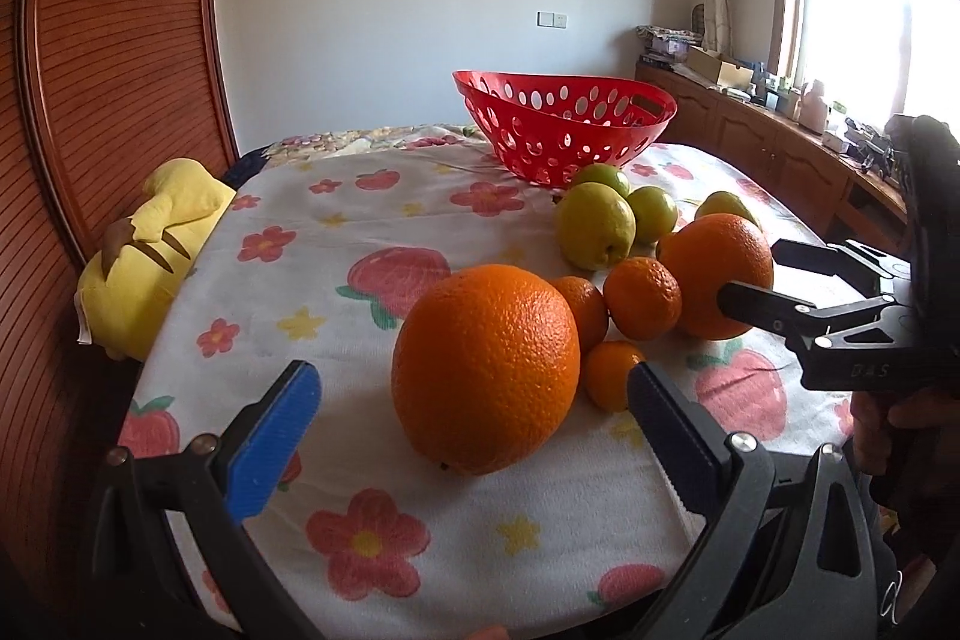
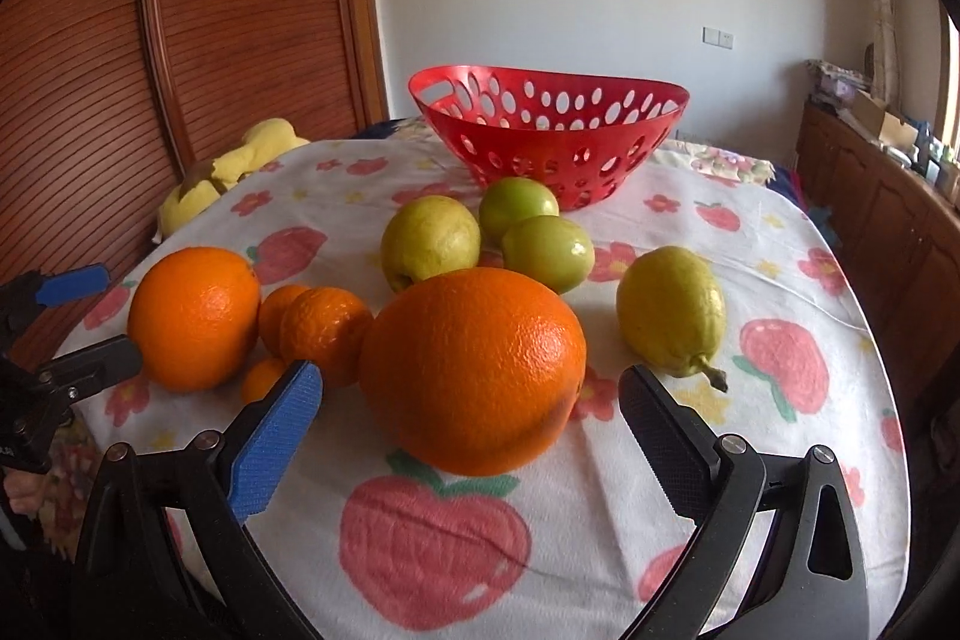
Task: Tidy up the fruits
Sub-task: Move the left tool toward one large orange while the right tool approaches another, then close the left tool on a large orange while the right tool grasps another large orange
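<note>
In the left wrist view a big orange (image 1: 486,367) lies on the flowered cloth, between the fingers of my open left gripper (image 1: 474,418). A second big orange (image 1: 717,274) sits further right, with my open right gripper (image 1: 762,280) around it. In the right wrist view that orange (image 2: 474,370) lies between the open fingers of my right gripper (image 2: 474,412). The other orange (image 2: 195,316) is at the left, beside the left gripper (image 2: 90,316). Small mandarins (image 2: 327,325), green apples (image 2: 546,250) and yellow-green pears (image 2: 672,307) lie around. An empty red perforated basket (image 2: 549,130) stands behind them.
A yellow plush toy (image 1: 150,250) lies at the table's left edge against a wooden panel (image 1: 120,40). A wooden sideboard with clutter (image 1: 780,130) runs along the right under the window. The cloth-covered table (image 2: 780,280) curves off at the right.
</note>
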### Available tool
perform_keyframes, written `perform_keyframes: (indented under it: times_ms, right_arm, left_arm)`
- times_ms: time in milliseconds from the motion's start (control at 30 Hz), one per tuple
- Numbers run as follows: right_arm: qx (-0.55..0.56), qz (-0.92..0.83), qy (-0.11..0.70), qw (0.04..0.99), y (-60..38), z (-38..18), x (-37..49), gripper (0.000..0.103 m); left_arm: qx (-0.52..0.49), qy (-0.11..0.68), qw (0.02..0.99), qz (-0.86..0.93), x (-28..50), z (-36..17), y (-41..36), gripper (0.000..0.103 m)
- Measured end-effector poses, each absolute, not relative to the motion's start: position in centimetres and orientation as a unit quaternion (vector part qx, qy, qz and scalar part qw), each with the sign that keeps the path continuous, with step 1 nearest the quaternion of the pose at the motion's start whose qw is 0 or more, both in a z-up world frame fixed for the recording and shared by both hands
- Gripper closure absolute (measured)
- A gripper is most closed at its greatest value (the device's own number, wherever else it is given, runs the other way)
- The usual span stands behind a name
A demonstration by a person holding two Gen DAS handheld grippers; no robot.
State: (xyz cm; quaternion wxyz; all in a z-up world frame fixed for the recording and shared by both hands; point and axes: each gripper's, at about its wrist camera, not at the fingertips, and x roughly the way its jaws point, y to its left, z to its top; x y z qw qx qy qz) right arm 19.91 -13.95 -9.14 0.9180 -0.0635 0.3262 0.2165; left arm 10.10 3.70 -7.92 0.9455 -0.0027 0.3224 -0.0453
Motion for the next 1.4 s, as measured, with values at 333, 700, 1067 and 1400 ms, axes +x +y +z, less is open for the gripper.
perform_keyframes:
  times_ms: [333, 700, 1067, 1400]
  right_arm:
    - [-0.06, 0.222, 0.349, 0.909, -13.6, -10.3, 21.8, 0.002]
    - [-0.066, 0.23, 0.36, 0.902, -13.4, -10.7, 22.1, 0.011]
    - [-0.074, 0.21, 0.362, 0.905, -14.7, -10.5, 21.5, 0.012]
    - [-0.066, 0.206, 0.362, 0.907, -15.0, -10.4, 21.5, 0.012]
  left_arm:
    - [-0.012, 0.337, 0.94, -0.051, 11.6, -8.8, 4.0, 0.001]
    - [-0.011, 0.348, 0.936, -0.05, 12.3, -9.6, 3.8, 0.002]
    - [-0.017, 0.357, 0.933, -0.047, 13.1, -10.0, 3.8, 0.002]
    - [-0.031, 0.369, 0.927, -0.054, 13.7, -10.5, 4.0, 0.009]
